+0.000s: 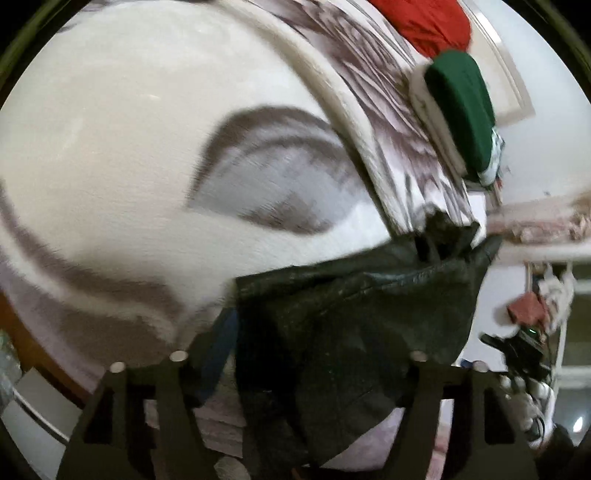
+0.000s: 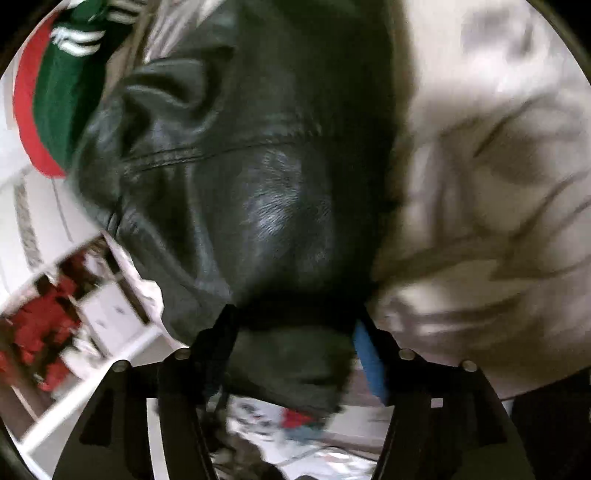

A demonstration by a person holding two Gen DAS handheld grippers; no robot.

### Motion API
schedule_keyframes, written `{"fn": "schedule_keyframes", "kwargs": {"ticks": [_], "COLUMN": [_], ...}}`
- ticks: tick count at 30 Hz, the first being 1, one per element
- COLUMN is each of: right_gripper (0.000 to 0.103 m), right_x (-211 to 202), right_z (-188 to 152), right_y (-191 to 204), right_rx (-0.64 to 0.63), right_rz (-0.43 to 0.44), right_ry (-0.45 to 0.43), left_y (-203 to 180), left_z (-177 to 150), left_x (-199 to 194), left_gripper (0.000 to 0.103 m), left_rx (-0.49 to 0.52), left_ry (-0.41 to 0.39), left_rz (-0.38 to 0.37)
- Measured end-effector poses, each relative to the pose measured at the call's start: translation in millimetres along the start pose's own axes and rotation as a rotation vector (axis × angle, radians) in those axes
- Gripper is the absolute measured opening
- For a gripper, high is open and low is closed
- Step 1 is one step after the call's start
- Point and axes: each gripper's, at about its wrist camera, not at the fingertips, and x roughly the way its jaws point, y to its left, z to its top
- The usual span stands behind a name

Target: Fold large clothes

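Bedroom scene, both views motion-blurred: bed [image 1: 110, 122] with a white-and-grey patterned cover is filling most of the background.

Black leather jacket [image 2: 236, 184] is hanging off the bed surface, lifted between the two grippers, bulk of it drooping toward the bed's middle. Left gripper [image 1: 317, 354] is holding a bunch of the leather, jaws closed on it as far as I can judge. Right gripper [image 2: 291, 350] is holding another edge; leather is filling the gap between its fingers, jaws look clamped on it.

Step, my read: jacket is being lifted and carried to spread flat on the bed, no fold done yet.

Next move is calling for:
- pulling the two grips apart to tension the leather
- lowering it onto the bare middle of the cover, well away from the stack at the far edge
- leather is stiff and heavy, so slow lay-down to avoid bunching

Folded green garment [image 1: 461, 110] and red garment [image 1: 424, 26] are lying at the bed's far edge. Shelving with clutter [image 2: 55, 314] is sitting beyond the bed.
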Motion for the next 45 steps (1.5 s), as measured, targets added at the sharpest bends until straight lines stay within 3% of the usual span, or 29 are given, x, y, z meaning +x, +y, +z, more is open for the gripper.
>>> {"fn": "schedule_keyframes", "kwargs": {"ticks": [4,6,9,12,16,17,18,19,20,21,22,25,28,30,32,33,36,39,41,43,45], "right_gripper": [0.071,0.075,0.081,0.081,0.081,0.081,0.071,0.046,0.040,0.026,0.018,0.014,0.013,0.012,0.013,0.015,0.033,0.047,0.048,0.048,0.048], "right_x": [-38.8,-44.3,-31.8,3.2,44.9,51.8,59.5,62.8,59.5,54.5,41.8,12.8,10.8,20.2,47.9,59.3,55.7,11.1,-14.7,-9.2,19.2], "right_z": [25.9,48.2,57.6,71.2,64.0,61.9,59.9,57.7,55.0,51.2,54.0,64.7,81.5,98.9,117.6,121.8,122.0,92.9,60.9,36.6,21.7], "right_y": [74.2,121.2,172.5,231.8,228.8,224.8,225.9,227.2,228.7,231.0,236.4,246.8,241.1,229.9,217.4,216.1,220.4,233.0,236.1,238.2,242.7], "right_rx": [-0.329,-0.580,-0.968,-1.201,-1.432,-1.432,-1.432,-1.430,-1.409,-1.391,-1.320,-1.148,-1.018,-0.913,-0.837,-0.830,-0.787,-0.879,-0.963,-1.025,-1.082], "right_rz": [-0.215,-0.329,-0.412,-0.394,-0.488,-0.492,-0.499,-0.500,-0.499,-0.484,-0.422,-0.252,-0.212,-0.210,-0.257,-0.275,-0.271,-0.294,-0.294,-0.308,-0.379], "right_ry": [-0.074,-0.104,-0.118,0.002,0.251,0.301,0.334,0.340,0.297,0.256,0.199,0.070,-0.002,-0.007,0.048,0.058,0.071,-0.030,-0.068,0.012,0.096], "left_y": [-10.5,-29.8,-62.0,-92.5,-113.8,-116.7,-119.5,-121.8,-123.5,-125.1,-126.8,-133.4,-138.5,-134.8,-118.4,-104.9,-93.8,-96.3,-95.3,-93.4,-89.7], "left_z": [-2.2,-0.7,5.3,9.5,10.8,10.3,9.3,8.4,7.1,5.2,3.5,-3.6,-5.8,-2.1,3.8,8.0,13.6,11.6,11.5,12.7,14.2], "left_x": [-11.6,-7.0,10.6,34.6,52.8,53.1,52.1,50.8,48.4,45.9,44.9,41.8,51.4,68.7,89.1,102.8,114.4,115.1,112.7,109.8,108.9], "left_gripper": [0.071,0.071,0.071,0.071,0.071,0.071,0.071,0.071,0.071,0.071,0.071,0.071,0.071,0.071,0.071,0.071,0.071,0.072,0.071,0.071,0.072], "left_rx": [0.030,0.086,0.174,0.246,0.260,0.254,0.244,0.235,0.225,0.210,0.202,0.187,0.160,0.128,0.072,0.035,0.012,0.036,0.025,0.004,-0.022], "left_ry": [-0.058,-0.074,-0.057,-0.046,-0.048,-0.051,-0.056,-0.062,-0.068,-0.069,-0.070,-0.078,-0.067,-0.054,-0.053,-0.031,-0.015,-0.023,-0.028,-0.033,-0.037], "left_rz": [0.046,0.060,0.077,0.094,0.124,0.131,0.139,0.142,0.143,0.146,0.152,0.175,0.195,0.250,0.318,0.345,0.323,0.335,0.324,0.307,0.289]}}
